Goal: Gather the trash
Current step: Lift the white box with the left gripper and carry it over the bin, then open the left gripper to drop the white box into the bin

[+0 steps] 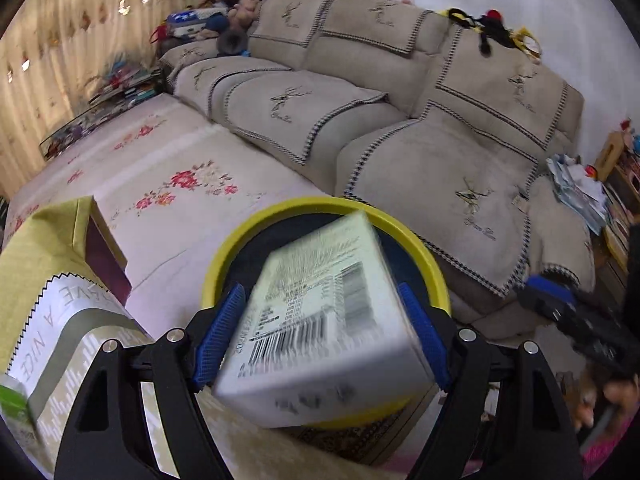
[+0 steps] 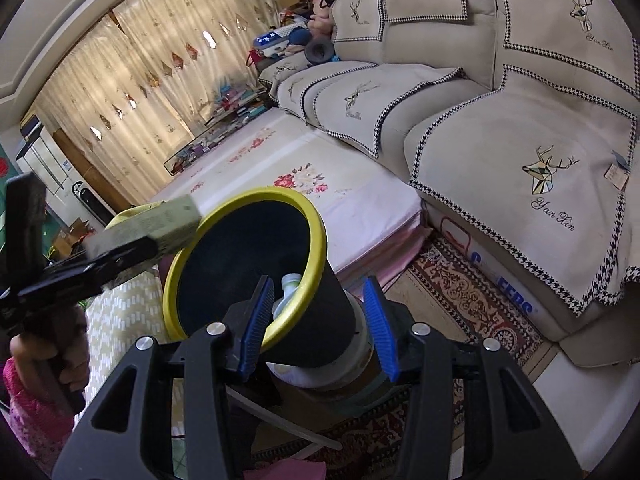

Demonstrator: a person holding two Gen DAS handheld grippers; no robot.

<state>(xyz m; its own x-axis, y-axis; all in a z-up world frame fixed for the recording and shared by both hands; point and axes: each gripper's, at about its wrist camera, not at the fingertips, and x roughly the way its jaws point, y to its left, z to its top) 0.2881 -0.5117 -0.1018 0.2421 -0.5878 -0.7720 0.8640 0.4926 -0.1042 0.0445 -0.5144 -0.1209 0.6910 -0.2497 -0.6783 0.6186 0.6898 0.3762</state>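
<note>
The left gripper (image 1: 320, 336) is clamped on a pale carton (image 1: 324, 320) with a barcode on its face, blue pads pressing both its sides; its jaws stand wide because the box is wide. The carton hangs blurred right over the mouth of a black trash bin with a yellow rim (image 1: 224, 256), which stands on the patterned rug (image 2: 472, 296) in front of the beige sofa (image 1: 440, 128). From the right wrist view the same carton (image 2: 160, 224) sits at the bin's far left rim, gripped in the black arms of the left tool.

The right gripper (image 2: 318, 320) is part-way open and straddles the near wall of the bin (image 2: 316, 320): one blue pad (image 2: 256, 320) is inside the rim, the other outside the black wall. I cannot tell whether the pads actually press on it. Inside the bin, just at the near rim, a clear plastic bottle (image 2: 289, 288) shows its neck.

A floral mattress (image 1: 172, 184) lies along the sofa's front edge, beside the bin. A yellow-green packet (image 1: 44, 248) and a silver foil wrapper (image 1: 80, 344) lie near the bin, at the lower left of the left wrist view.
</note>
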